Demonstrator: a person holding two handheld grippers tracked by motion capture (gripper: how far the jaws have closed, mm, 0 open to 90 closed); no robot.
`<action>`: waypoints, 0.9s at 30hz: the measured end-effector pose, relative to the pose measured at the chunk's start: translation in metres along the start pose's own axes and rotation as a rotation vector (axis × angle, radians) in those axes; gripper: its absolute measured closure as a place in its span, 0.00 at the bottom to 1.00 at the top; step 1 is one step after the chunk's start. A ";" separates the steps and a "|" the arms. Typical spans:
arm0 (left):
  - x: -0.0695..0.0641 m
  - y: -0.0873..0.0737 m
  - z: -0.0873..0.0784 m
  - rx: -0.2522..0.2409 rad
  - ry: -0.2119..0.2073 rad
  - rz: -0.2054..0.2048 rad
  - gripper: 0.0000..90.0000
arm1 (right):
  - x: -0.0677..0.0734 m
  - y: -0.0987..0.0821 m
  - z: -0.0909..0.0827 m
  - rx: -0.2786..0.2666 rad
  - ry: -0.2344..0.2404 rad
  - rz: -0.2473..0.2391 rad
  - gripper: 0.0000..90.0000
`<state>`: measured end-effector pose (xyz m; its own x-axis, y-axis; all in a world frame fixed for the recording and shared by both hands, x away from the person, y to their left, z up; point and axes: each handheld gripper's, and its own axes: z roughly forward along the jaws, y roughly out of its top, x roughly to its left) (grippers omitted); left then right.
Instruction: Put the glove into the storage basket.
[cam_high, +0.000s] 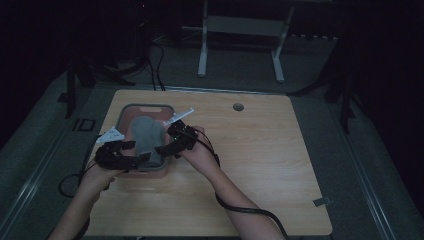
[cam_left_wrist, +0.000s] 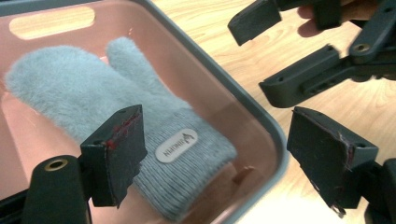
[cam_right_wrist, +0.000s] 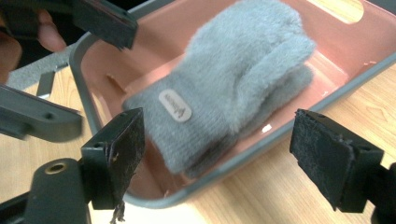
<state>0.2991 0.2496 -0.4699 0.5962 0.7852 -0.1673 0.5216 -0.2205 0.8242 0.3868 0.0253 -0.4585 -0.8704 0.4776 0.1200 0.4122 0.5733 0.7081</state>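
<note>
You are holding the left gripper with its jaws standing wide apart and nothing between the pads; it is hovering over the near corner of the tray. You are holding the right gripper likewise spread, gripping nothing, over the tray's near rim. The grey mittens are lying stacked inside the pink tray, cuffs toward the grippers, an oval label facing up. The tray is resting on the left half of the wooden table.

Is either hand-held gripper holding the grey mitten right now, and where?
Neither. Both stand open and empty; the grey mitten lies free in the pink tray.
</note>
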 end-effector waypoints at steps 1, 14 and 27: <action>0.000 0.000 0.000 0.000 0.000 0.000 0.22 | 0.000 0.000 0.000 0.000 0.000 0.000 0.20; -0.031 -0.039 -0.017 -0.054 -0.010 0.045 0.22 | -0.004 -0.027 -0.003 0.015 -0.021 -0.017 0.20; -0.040 -0.073 -0.011 -0.042 -0.013 0.049 0.22 | -0.005 -0.063 0.006 0.009 -0.004 -0.029 0.19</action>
<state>0.2304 0.2413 -0.5174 0.6286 0.7662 -0.1330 0.4654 -0.2336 0.8537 0.3671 -0.0089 -0.5076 -0.8811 0.4630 0.0966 0.3890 0.5930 0.7050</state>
